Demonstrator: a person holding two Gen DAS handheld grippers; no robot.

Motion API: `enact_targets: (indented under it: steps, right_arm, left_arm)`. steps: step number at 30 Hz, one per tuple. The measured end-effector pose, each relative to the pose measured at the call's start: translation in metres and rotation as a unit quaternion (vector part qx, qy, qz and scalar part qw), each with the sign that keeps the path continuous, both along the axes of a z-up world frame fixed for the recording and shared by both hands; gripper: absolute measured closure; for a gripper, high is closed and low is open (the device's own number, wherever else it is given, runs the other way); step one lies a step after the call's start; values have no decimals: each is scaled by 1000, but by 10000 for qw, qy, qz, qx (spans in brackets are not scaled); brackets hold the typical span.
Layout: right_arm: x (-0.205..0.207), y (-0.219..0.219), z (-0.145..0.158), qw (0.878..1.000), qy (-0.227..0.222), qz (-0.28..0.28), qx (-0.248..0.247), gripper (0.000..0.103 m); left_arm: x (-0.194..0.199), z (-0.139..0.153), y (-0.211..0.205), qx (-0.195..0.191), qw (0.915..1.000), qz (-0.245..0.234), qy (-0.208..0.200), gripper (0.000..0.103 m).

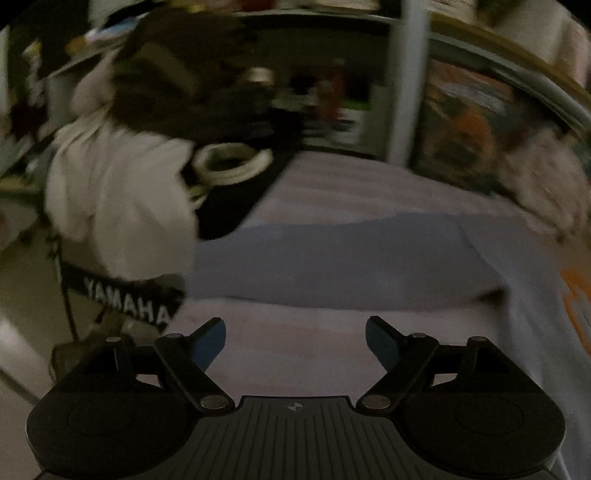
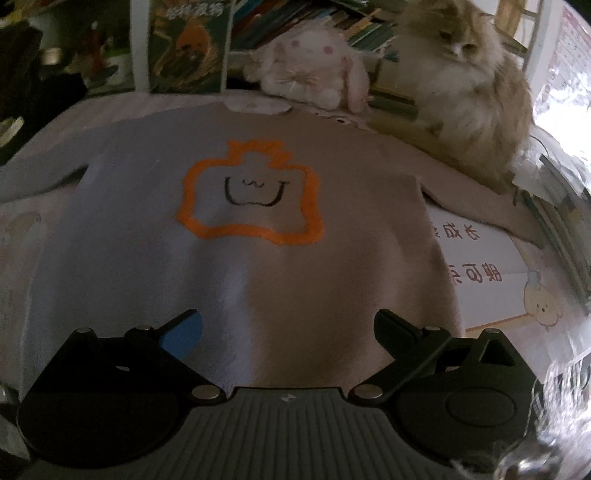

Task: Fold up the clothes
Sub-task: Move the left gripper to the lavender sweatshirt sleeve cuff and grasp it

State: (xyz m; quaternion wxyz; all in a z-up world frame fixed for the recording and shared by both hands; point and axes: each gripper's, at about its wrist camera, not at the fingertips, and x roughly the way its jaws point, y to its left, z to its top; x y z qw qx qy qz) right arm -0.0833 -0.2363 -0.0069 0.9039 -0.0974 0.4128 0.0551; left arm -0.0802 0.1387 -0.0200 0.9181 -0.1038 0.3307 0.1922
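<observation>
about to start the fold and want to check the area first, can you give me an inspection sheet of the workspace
surface: pale striped bedsheet, a white printed box lying on it beside the sweater.
job's things: grey sweater spread flat, front up, orange outline print showing; one sleeve stretched out sideways.
clutter: plush rabbit past the collar; white and black garments with a YAMAHA strap at the bed edge.
grippers: left tongs open, holding nothing, above the sheet; right tongs open, holding nothing, above the sweater hem.
cables: nothing seen.
surroundings: fluffy cat sitting near the sweater's shoulder; books and a poster behind; left view dim and blurred.
</observation>
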Motion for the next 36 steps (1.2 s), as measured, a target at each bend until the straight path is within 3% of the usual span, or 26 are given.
enact_targets:
  steps: [7, 11, 15, 23, 27, 32, 36]
  right_arm:
    - [-2, 4, 1, 9997, 70, 105, -224, 3]
    - [-3, 1, 2, 9995, 126, 48, -286, 3]
    - [-3, -3, 1, 9992, 195, -43, -334, 3]
    - [-4, -8, 2, 9990, 255, -110, -354, 3]
    - [-1, -7, 0, 9990, 308, -105, -300, 3]
    - [-4, -6, 1, 9993, 227, -80, -279, 3]
    - [-4, -11, 0, 9992, 264, -227, -193, 3]
  left_arm:
    - [10, -7, 35, -223, 9983, 478, -228, 18]
    - [19, -13, 58, -729, 9925, 889, -408, 22]
    - [25, -18, 61, -987, 9898, 889, -517, 39]
    - [36, -23, 55, -1495, 9822, 736, -870, 41]
    - [47, -22, 48, -1532, 9833, 580, -797, 47]
    - [30, -16, 73, -1288, 9768, 1454, -902, 49]
    - [27, -20, 95, -1467, 9764, 1374, -792, 49]
